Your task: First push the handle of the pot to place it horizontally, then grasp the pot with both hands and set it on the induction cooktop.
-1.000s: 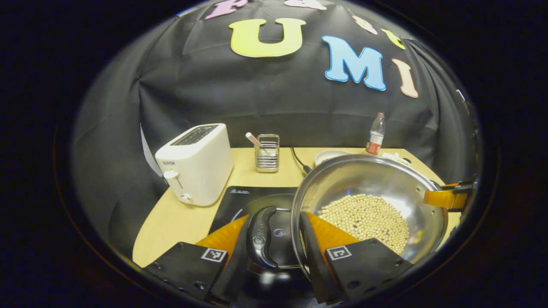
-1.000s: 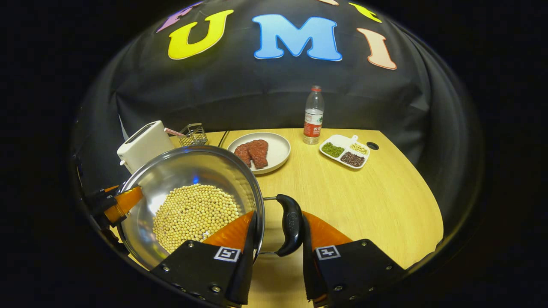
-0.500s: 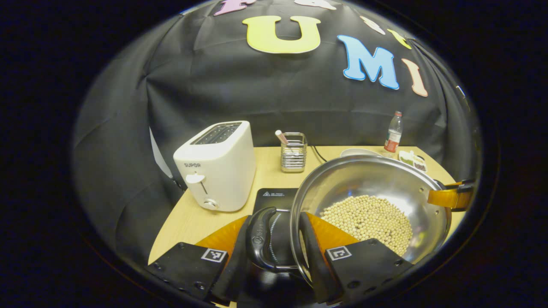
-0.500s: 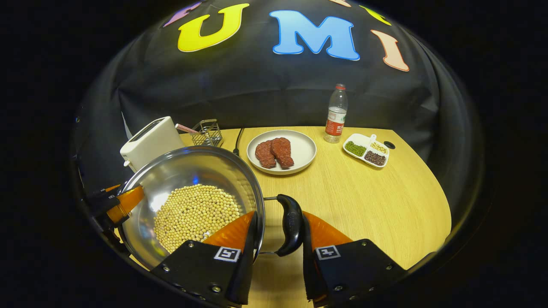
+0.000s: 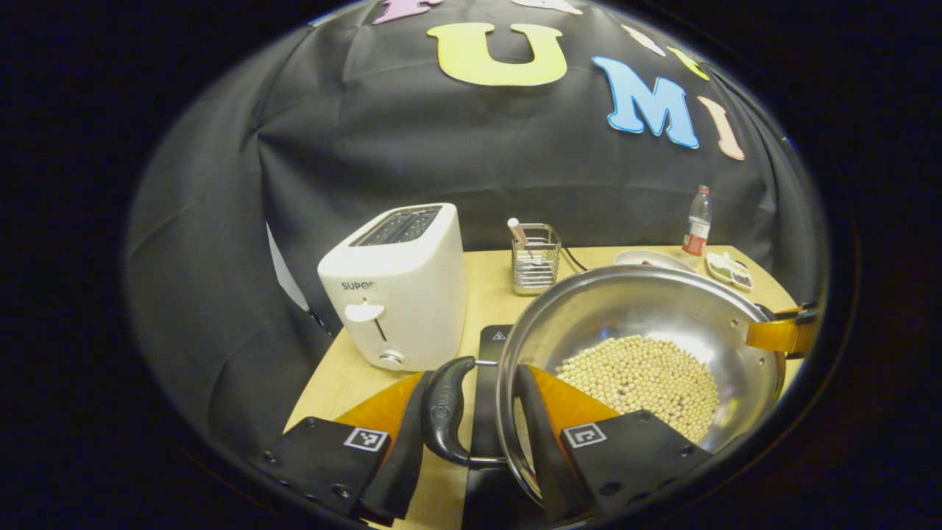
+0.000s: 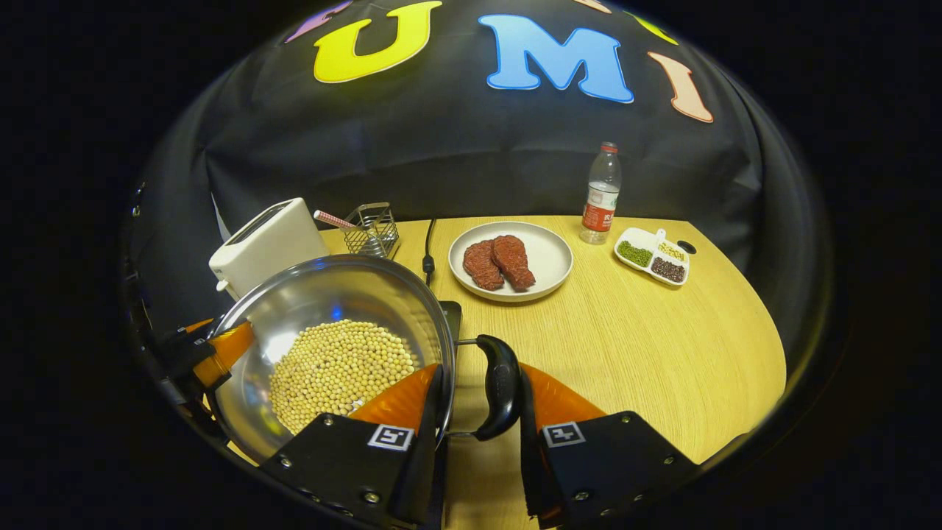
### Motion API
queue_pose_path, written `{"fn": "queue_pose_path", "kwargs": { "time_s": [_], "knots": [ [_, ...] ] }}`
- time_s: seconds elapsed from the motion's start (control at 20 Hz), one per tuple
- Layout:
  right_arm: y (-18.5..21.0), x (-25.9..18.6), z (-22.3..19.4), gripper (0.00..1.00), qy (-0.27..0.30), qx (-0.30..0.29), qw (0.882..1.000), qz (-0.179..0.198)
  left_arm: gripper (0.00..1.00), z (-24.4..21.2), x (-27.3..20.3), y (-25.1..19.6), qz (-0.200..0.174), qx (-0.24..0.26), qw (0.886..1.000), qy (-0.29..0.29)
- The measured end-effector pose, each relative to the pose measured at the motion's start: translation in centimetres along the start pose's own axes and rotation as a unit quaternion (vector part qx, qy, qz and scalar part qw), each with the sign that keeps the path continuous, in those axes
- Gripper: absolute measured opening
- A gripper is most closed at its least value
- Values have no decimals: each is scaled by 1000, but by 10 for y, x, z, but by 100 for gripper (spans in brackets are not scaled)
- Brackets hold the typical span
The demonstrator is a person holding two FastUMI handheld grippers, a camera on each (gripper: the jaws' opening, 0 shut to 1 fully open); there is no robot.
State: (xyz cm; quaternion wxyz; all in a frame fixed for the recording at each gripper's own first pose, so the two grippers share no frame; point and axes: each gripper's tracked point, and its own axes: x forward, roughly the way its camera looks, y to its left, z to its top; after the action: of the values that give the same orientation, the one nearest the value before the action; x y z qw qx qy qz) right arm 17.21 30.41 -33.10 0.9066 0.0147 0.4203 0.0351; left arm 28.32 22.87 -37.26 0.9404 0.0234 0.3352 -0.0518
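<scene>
Over the last second the pot (image 5: 640, 346) has travelled leftward with both grippers: in the left gripper view the toaster (image 5: 397, 287) has drawn nearer, and less of the induction cooktop (image 5: 487, 346) shows beyond the pot's rim. The left gripper (image 5: 471, 412) pinches the left loop handle (image 5: 445, 408) against the rim, and the right gripper (image 6: 478, 401) clamps the opposite handle (image 6: 502, 386) likewise. The handle-to-handle axis runs level between them; the pot looks held over the cooktop, which lies directly beneath, so lowering comes next.
</scene>
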Motion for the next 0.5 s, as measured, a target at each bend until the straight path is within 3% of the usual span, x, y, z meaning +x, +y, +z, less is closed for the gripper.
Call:
{"fn": "queue_pose_path", "kwargs": {
  "time_s": [0.15, 0.2, 0.25, 0.3, 0.35, 0.4, 0.5],
  "knots": [
    [1, 2, 0, 49, 0, 6, 1000, 9, 69, 0, 1, 4, 1, -10, 1000, -9],
    [2, 2, 1, 52, -2, 10, 1000, 18, 79, -2, -2, 5, 5, -17, 1000, -11],
    [3, -1, 2, 49, -6, 8, 1000, 26, 76, 0, -4, 8, 16, -21, 1000, -17],
    [0, -5, 5, 62, -18, -2, 999, 28, 77, 6, -6, 11, 28, -23, 999, -27],
    [-6, -9, 12, 71, -34, -14, 999, 25, 89, 13, -12, 13, 39, -26, 998, -39],
    [-13, -16, 19, 100, -52, -23, 998, 20, 98, 19, -20, 14, 47, -29, 997, -48],
    [-22, -32, 33, 97, -85, -32, 996, 23, 100, 34, -35, 12, 59, -28, 996, -68]
  ]
}}
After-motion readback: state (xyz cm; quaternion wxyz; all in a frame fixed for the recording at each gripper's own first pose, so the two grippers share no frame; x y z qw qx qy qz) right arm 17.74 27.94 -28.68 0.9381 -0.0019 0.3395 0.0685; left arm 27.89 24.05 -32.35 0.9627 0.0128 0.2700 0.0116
